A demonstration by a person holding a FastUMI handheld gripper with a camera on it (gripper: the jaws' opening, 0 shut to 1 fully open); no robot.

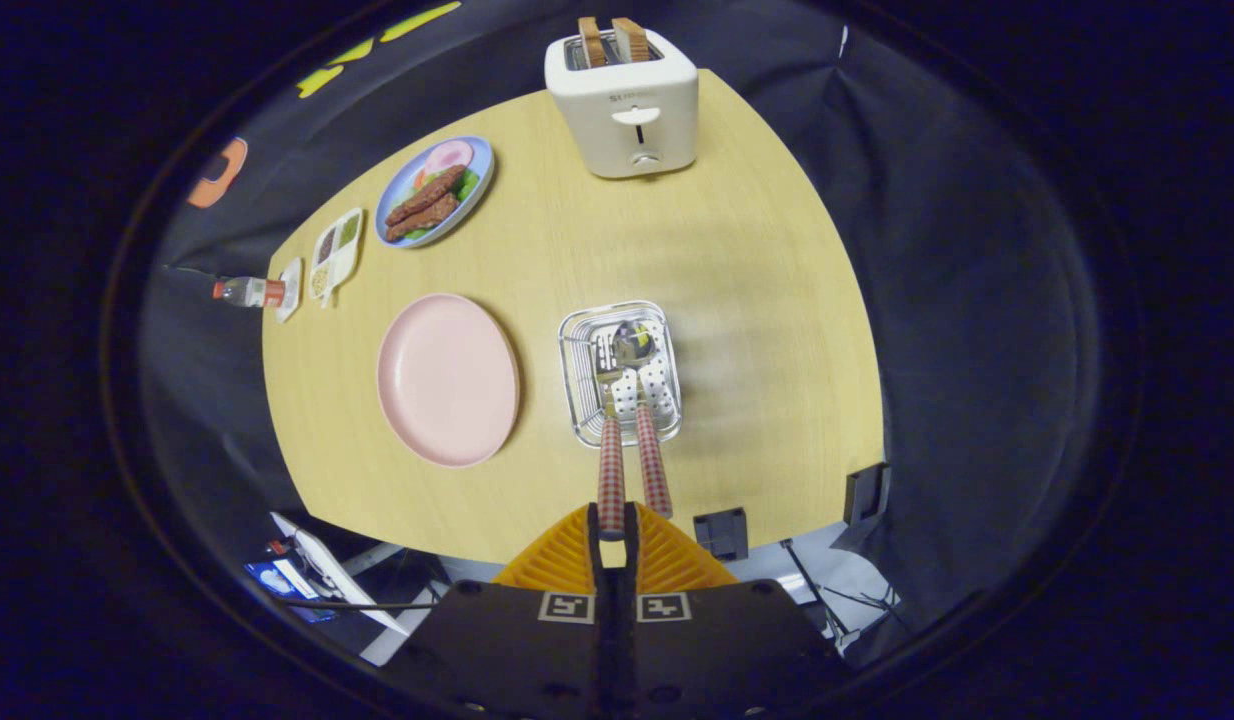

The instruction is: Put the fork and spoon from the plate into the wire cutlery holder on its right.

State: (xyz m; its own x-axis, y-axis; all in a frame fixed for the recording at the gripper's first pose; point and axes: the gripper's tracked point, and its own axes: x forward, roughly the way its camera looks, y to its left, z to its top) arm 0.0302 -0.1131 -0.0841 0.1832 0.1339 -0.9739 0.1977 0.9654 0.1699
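The pink plate (447,380) lies bare on the wooden table (757,330). To its right stands the wire cutlery holder (575,400). Both utensils have their heads down in it. The spoon (633,343) rests with its bowl in the holder, and its checked handle leans out toward me, free. The fork (610,480) stands beside it on the left, tines in the holder. My gripper (613,522) is shut on the end of the fork's checked handle, above and nearer than the holder.
A white toaster (623,105) with two slices of toast stands at the far edge. A blue plate of food (435,190), a small divided dish (336,250) and a lying bottle (247,292) sit far left. The table's near edge is just below the holder.
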